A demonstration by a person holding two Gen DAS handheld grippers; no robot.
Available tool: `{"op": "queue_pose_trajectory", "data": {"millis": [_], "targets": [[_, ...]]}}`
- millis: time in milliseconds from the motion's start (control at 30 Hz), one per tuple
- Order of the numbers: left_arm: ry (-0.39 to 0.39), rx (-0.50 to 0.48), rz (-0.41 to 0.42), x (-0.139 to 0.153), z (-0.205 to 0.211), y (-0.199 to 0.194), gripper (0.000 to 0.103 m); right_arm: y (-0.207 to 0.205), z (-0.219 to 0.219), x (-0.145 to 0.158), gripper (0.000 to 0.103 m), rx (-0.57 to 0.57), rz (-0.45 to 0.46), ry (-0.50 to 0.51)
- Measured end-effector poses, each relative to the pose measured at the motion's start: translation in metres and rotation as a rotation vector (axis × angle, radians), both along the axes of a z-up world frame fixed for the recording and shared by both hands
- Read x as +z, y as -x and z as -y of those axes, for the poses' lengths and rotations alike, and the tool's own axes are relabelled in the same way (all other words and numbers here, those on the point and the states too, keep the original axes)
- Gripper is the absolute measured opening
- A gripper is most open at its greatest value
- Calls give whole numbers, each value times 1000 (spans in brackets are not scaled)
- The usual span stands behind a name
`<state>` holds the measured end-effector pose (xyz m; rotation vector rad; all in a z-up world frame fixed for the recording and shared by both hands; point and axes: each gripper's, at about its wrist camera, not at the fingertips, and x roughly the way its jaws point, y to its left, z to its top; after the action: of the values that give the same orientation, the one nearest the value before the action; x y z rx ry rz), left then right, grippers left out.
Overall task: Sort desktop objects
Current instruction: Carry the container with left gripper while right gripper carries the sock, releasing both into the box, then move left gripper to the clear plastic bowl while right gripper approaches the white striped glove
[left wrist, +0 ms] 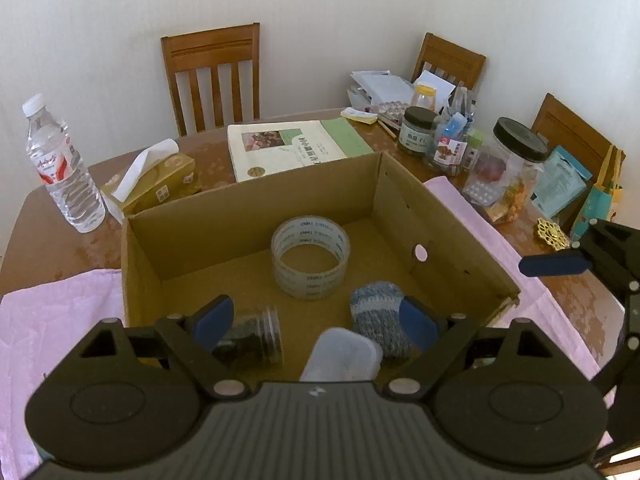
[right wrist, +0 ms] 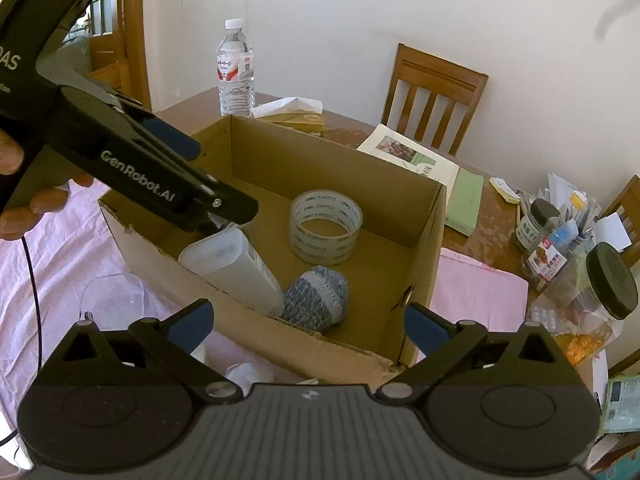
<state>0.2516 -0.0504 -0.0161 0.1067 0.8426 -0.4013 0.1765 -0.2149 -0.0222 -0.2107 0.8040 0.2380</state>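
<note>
Nearest, the left gripper (left wrist: 316, 320) reaches down into the near part of the cardboard box (left wrist: 444, 216), its blue pads (left wrist: 214, 318) spread apart. Between them, not pressed by either, lies a white power bank (left wrist: 344, 354) leaning against the box's near wall; the right wrist view shows it tilted there, with the left gripper's fingers just above its upper end. Just right of it sits a rolled blue-grey knitted sock (left wrist: 378, 320), close beside the right pad; whether they touch cannot be told. A small clear jar (left wrist: 256, 334) with dark contents lies on its side by the left pad.

Beside that, the right gripper (right wrist: 312, 324) hangs over the box's near edge with its jaws wide open and nothing in them. A hand (right wrist: 24, 188) holds the left gripper's handle at the left edge of that view.

Further in, a roll of clear tape (left wrist: 310, 262) rests flat near the middle of the box floor. The box stands on a pink cloth (left wrist: 60, 308) spread over the wooden worktop (left wrist: 52, 224).

Beyond the box are a tissue box (left wrist: 160, 180) and a water bottle (left wrist: 60, 168) to the left, a book (left wrist: 292, 146) in the middle, and black-lidded jars (left wrist: 516, 160) to the right. Wooden chairs (left wrist: 214, 76) stand against the wall.
</note>
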Motion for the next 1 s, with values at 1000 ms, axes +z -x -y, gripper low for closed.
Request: {"op": "queue_pose_trajectory", "data": {"millis": [1000], "targets": [[-28, -2, -45, -16, -46, 92, 90, 71, -28, -13, 103, -33, -41, -89]]}}
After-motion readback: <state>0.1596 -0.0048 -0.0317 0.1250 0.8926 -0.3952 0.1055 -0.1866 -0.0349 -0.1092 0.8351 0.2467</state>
